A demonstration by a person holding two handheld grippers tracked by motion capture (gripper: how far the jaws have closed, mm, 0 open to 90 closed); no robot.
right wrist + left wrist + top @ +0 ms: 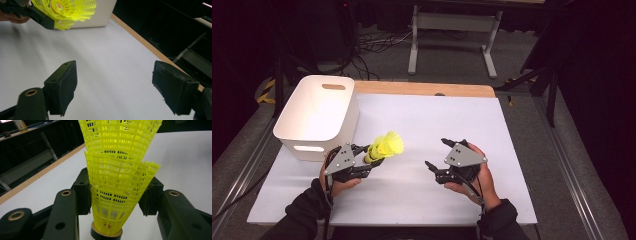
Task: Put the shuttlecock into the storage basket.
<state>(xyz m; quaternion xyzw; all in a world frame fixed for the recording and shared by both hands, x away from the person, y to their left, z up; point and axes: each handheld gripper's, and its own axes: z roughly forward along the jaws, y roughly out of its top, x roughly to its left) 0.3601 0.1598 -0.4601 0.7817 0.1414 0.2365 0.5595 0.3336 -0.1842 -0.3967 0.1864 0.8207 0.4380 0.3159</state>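
Observation:
Two yellow plastic shuttlecocks, one nested in the other, stick out of my left gripper, which is shut on their mesh skirts near the cork end. In the left gripper view the black pads press both sides of the yellow mesh, and the dark cork base shows at the bottom. My right gripper hovers over the white table to the right, open, with nothing between its jaws. The right gripper view looks toward the shuttlecocks held at its top left.
A white plastic bin with handle slots stands at the table's left, just behind the left gripper. The white table top has a wooden strip along its far edge. Beyond it are a desk frame, cables and dark floor.

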